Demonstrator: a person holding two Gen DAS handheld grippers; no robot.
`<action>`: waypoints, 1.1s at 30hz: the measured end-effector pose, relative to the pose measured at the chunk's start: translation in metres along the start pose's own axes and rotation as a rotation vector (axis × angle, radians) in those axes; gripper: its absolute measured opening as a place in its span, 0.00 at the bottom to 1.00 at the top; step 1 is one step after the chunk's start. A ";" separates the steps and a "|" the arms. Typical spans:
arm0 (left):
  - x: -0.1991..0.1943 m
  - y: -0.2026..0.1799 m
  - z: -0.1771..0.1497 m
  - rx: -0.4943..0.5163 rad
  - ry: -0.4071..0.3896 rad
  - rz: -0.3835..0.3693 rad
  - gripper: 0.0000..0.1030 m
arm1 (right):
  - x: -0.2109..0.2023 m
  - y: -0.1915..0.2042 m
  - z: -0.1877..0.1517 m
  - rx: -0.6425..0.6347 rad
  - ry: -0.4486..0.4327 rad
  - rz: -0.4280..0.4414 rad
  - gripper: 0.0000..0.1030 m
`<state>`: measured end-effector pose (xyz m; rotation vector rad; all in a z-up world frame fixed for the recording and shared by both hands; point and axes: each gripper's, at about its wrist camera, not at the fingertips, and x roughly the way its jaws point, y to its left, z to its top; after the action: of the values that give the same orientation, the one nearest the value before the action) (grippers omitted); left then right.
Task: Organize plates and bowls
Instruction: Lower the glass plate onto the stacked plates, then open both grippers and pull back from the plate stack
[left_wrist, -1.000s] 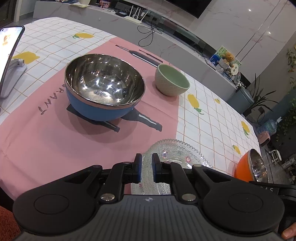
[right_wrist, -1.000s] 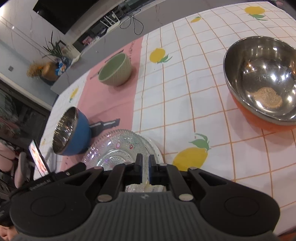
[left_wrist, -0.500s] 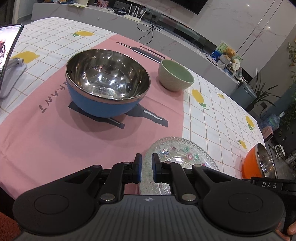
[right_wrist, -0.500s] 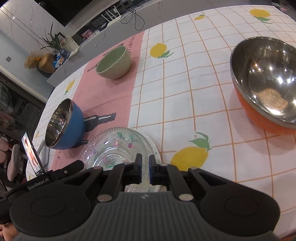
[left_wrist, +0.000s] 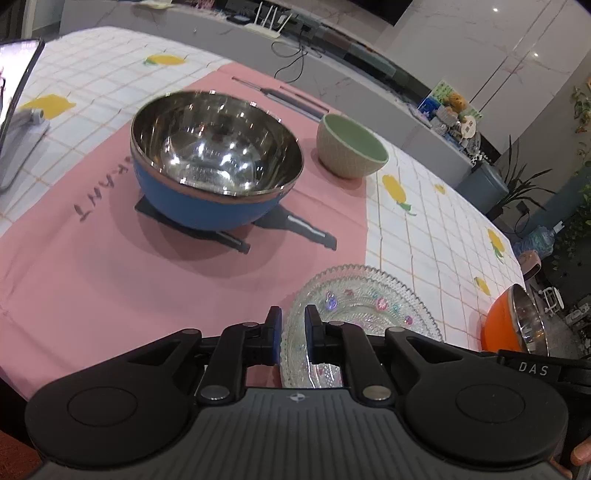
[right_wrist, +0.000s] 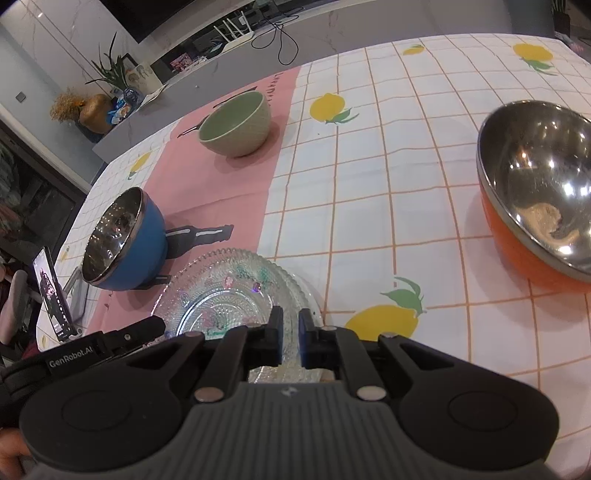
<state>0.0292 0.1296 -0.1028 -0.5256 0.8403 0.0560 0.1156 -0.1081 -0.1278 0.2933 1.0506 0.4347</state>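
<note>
A clear patterned glass plate (left_wrist: 369, 302) (right_wrist: 229, 295) lies low over the table between both grippers. My left gripper (left_wrist: 293, 332) is shut on its near left rim. My right gripper (right_wrist: 291, 332) has the plate's near right rim between its pads; its jaws are opening slightly, and the rim still fills the narrow gap. Behind the plate, a blue steel-lined bowl (left_wrist: 218, 158) (right_wrist: 122, 240) stands on the pink mat. A small green bowl (left_wrist: 351, 147) (right_wrist: 236, 125) sits farther back. An orange steel-lined bowl (left_wrist: 513, 321) (right_wrist: 535, 184) stands to the right.
A phone on a stand (left_wrist: 14, 110) (right_wrist: 51, 295) is at the table's left edge. The pink mat (left_wrist: 92, 277) covers the left half, with lemon-print checked cloth (right_wrist: 388, 184) between the plate and the orange bowl. A grey counter runs behind the table.
The right gripper has rolled a little and the gap between its pads has widened slightly. The plate stays between both grippers. The bowls have not moved.
</note>
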 end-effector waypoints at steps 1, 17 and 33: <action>-0.002 0.000 0.000 0.004 -0.013 0.004 0.13 | 0.000 0.000 0.000 -0.003 -0.001 -0.002 0.08; 0.004 0.010 0.000 -0.059 0.013 -0.015 0.33 | -0.008 -0.016 -0.001 0.088 -0.016 -0.022 0.28; 0.012 0.006 -0.005 -0.044 0.079 -0.047 0.25 | 0.002 -0.021 -0.009 0.141 0.061 0.022 0.19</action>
<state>0.0319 0.1309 -0.1165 -0.5916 0.9050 0.0105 0.1124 -0.1250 -0.1425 0.4196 1.1415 0.3916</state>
